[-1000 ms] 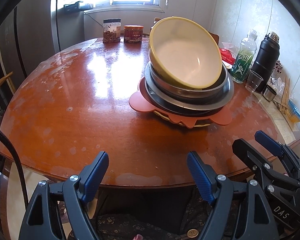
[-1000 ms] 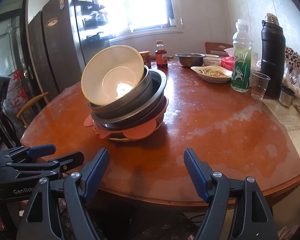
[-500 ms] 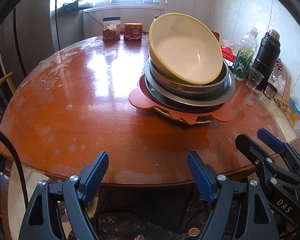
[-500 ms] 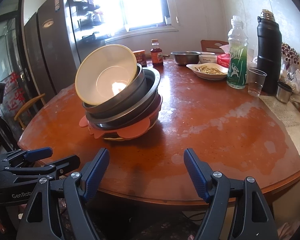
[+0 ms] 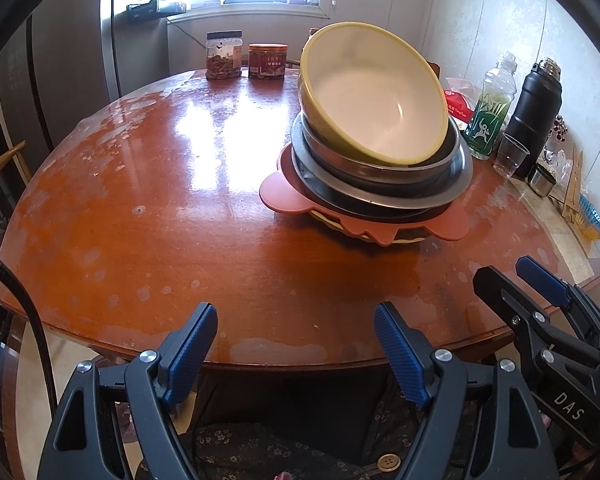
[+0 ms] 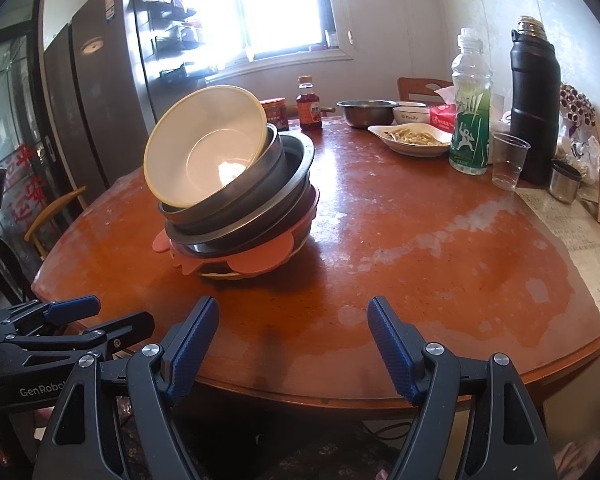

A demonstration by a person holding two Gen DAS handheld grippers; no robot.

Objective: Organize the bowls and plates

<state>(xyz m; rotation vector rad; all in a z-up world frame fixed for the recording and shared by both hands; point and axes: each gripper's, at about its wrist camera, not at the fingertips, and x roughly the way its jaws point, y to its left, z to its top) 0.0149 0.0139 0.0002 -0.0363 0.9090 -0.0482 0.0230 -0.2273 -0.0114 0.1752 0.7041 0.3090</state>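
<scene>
One stack: I count a single pile of dishes on the round wooden surface, right of centre in the left wrist view and left of centre in the right wrist view.
Yellow bowl: one, topmost, tilted with its pale inside facing my cameras.
Metal bowls: at least two nested beneath it, also tilted; I cannot count them more exactly.
Pink plate: one, with rounded lobes along its rim, under the metal bowls.
Bottom item: one pale rim shows below the pink plate; I cannot tell what kind of dish it is.
Other dishes: one steel bowl, one white bowl and one white dish holding food at the far edge, well apart from the stack.
Jars: two at the far rim.
Bottles: one green-labelled, one small sauce bottle, one black flask.
Cups: one clear plastic, one small metal.
Left hand-held gripper: one, released, jaws wide apart with nothing between them, hovering over the near edge, angled down.
Right hand-held gripper: one, likewise released and empty, over the near edge beside the left one, short of the stack.
</scene>
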